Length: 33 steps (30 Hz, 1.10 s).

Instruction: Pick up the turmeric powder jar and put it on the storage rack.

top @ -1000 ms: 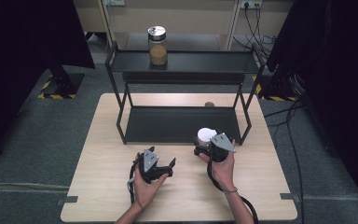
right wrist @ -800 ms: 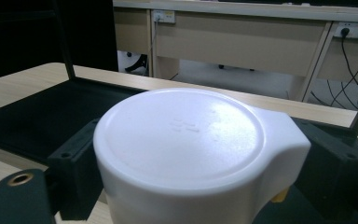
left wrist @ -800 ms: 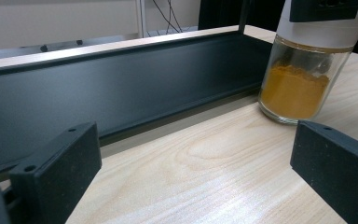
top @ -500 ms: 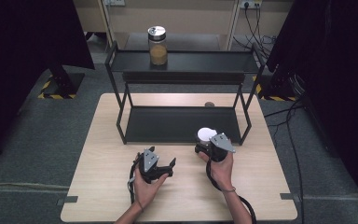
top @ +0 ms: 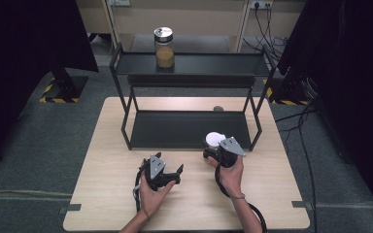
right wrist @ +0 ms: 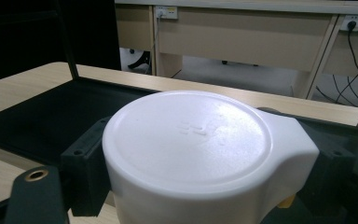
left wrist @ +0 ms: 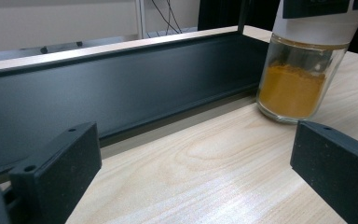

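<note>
The right gripper (top: 217, 151) had just been closing and now had its jaws clamped on the white cap of the spice jar (top: 214, 141), pads pressed to both sides of the lid (right wrist: 191, 140) in the right gripper view. That jar stood upright on the wooden table (top: 102, 160), just in front of the lower shelf of the black rack (top: 189, 130), toward its right end. Long axis was vertical, grip taken high at the cap, orange powder in the glass body (left wrist: 291, 91) below, base apparently on the table. The left gripper (top: 175, 174) sat on the table to the jar's left, jaws spread wide with nothing between them; in the left gripper view the jar was ahead and to the right of those jaws, near but apart. Right hand was clearly the nearer one and already on it. A second jar (top: 164, 47) with a metal lid stood on the top shelf, left of centre, up and back from the held jar. Probable next move was a lift up and away from the person toward a shelf; the shelf's front lip was right beside the jar, so it needs height first.
</note>
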{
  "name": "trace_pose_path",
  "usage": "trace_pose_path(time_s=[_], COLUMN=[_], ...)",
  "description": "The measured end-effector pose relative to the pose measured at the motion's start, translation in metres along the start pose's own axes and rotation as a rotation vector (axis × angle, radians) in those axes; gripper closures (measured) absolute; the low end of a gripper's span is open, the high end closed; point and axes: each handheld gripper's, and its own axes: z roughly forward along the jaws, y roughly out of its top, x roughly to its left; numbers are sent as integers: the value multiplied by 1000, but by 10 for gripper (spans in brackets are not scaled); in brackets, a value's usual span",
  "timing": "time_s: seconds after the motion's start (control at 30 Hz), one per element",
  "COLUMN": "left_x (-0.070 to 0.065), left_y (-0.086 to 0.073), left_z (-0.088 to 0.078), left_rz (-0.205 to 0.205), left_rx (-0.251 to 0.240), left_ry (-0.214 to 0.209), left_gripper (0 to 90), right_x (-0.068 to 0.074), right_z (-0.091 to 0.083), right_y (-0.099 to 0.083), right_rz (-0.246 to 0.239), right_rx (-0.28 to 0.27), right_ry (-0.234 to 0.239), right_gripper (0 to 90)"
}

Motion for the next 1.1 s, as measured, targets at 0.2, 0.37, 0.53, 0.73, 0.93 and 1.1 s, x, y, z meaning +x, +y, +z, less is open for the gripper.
trace_pose_path(time_s=[0.2, 0.37, 0.53, 0.73, 0.93, 1.1], left_x=[0, 1, 1, 0, 0, -1], left_y=[0, 0, 0, 0, -1, 0], left_z=[0, 0, 0, 0, 0, 0], left_rz=[-1, -5, -7, -4, -8, -7], left_rx=[-1, -1, -1, -1, -4, -2], left_ry=[1, 0, 0, 2, 4, 7], left_gripper=[10, 10, 10, 10, 10, 13], right_x=[2, 3, 2, -1, -1, -2], right_z=[-5, -10, -13, -15, -17, -19], right_y=[13, 32, 51, 69, 85, 100], right_rz=[-5, -1, 8, 25, 27, 26], right_rx=[-13, -21, -19, -11, 0, -1], right_ry=[6, 13, 14, 22, 20, 21], right_gripper=[199, 199, 199, 199, 200, 200])
